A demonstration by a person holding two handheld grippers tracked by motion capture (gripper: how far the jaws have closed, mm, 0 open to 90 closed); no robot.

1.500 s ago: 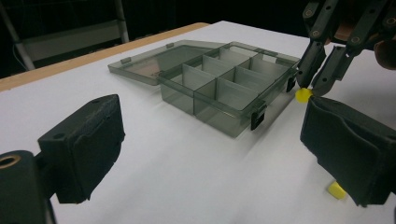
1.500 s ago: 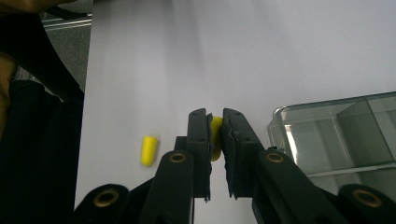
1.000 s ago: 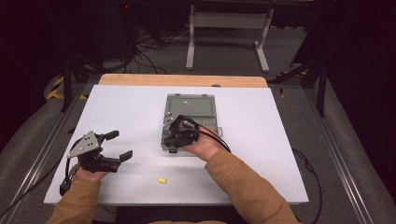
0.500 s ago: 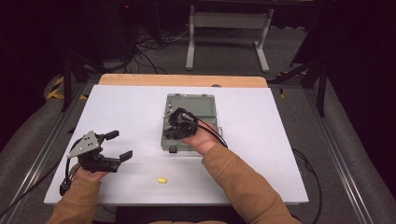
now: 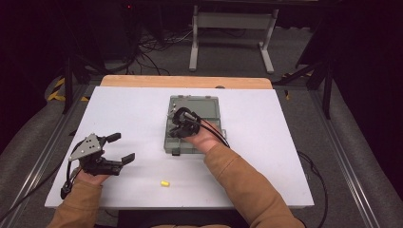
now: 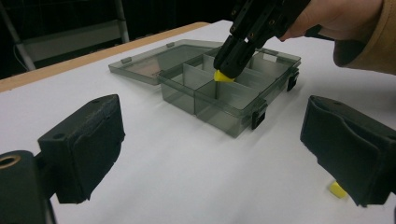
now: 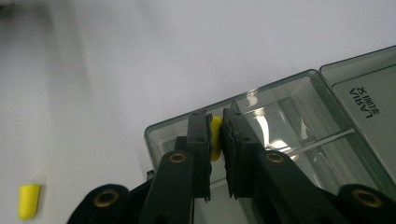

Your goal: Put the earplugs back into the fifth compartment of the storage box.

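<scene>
A grey see-through compartment box (image 5: 167, 142) lies open in the middle of the white table, its lid (image 5: 202, 105) folded flat on the far side. My right gripper (image 5: 177, 127) hangs over the box's left compartments, shut on a small yellow earplug (image 7: 215, 137). In the left gripper view that earplug (image 6: 223, 77) sits at the jaw tips, just above a divider of the box (image 6: 224, 100). My left gripper (image 5: 122, 147) rests at the front left, open, with nothing between its jaws. A second yellow earplug (image 5: 164, 183) lies loose near the table's front edge.
A wooden strip (image 5: 185, 81) runs along the table's far edge. Beyond it are a metal stand (image 5: 230, 28) and cables on the dark floor. Rails run along both sides of the table. The loose earplug (image 6: 337, 189) lies by my left gripper's right jaw.
My right gripper has moved a little farther over the box with the earplug in it. The left gripper has stayed put.
</scene>
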